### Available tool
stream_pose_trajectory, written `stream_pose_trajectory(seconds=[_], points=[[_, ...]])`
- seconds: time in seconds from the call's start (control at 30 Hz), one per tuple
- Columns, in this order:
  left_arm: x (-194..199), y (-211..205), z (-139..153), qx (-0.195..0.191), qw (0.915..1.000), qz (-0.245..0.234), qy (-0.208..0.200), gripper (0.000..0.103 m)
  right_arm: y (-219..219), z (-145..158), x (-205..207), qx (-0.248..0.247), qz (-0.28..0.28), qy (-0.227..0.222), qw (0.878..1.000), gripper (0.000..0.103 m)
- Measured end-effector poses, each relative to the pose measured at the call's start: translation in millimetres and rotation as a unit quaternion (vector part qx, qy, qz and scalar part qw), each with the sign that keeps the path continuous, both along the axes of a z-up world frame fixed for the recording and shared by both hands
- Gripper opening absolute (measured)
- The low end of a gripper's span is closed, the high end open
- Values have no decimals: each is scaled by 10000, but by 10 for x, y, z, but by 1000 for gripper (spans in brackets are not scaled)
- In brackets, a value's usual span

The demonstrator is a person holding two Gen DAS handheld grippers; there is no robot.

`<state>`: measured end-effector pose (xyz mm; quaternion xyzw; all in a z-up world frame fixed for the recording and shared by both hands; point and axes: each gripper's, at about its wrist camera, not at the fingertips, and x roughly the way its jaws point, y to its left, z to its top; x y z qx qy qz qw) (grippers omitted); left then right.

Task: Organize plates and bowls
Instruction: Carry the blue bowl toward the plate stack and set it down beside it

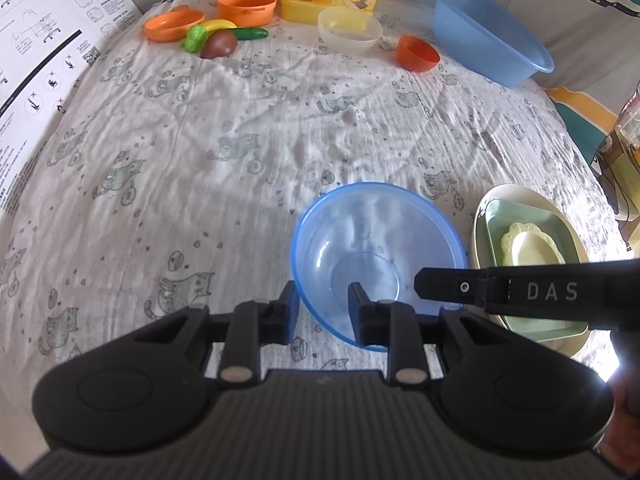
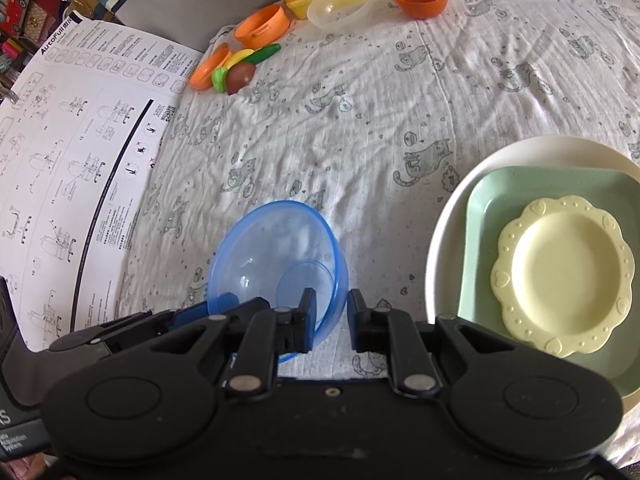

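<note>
Bowl (image 1: pixel 376 248) sits on the cloth (image 1: pixel 224 128), its near rim between your left tongs (image 1: pixel 324 304), which pinch it. Your right tongs (image 2: pixel 330 312), jaws narrow, straddle its right rim beside the plates (image 2: pixel 560 280); I can't tell whether they grip.

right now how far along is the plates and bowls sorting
Done: three plates nest at the right, a scalloped yellow plate on a green square plate on a cream plate. In hand: both the left gripper and right gripper straddle the clear blue bowl's rim. Left: the clear white bowl, orange bowl and blue basin are unstacked.
</note>
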<state>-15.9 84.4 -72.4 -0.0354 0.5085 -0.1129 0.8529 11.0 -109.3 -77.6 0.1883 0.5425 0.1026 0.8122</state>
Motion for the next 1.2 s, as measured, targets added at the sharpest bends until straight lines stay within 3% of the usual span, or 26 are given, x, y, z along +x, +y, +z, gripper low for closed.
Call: stream_pose_trajectory(seconds=[1.0, 1.03, 1.07, 1.13, 1.17, 1.2], points=[[65, 18, -133, 22, 9999, 11, 158, 28, 41, -121, 83, -59, 31, 158, 9999, 20], [66, 20, -137, 32, 9999, 16, 168, 34, 40, -111, 77, -94, 26, 134, 9999, 22], [63, 28, -138, 38, 9998, 25, 173, 40, 35, -96, 70, -126, 13, 94, 9999, 31], [46, 41, -118, 66, 9999, 52, 118, 71, 28, -56, 53, -179, -11, -5, 9998, 47], [29, 47, -97, 89, 9999, 60, 47, 77, 24, -32, 44, -195, -21, -66, 9998, 62], [16, 53, -74, 103, 9999, 65, -21, 89, 22, -5, 34, -212, -38, -139, 9997, 77]])
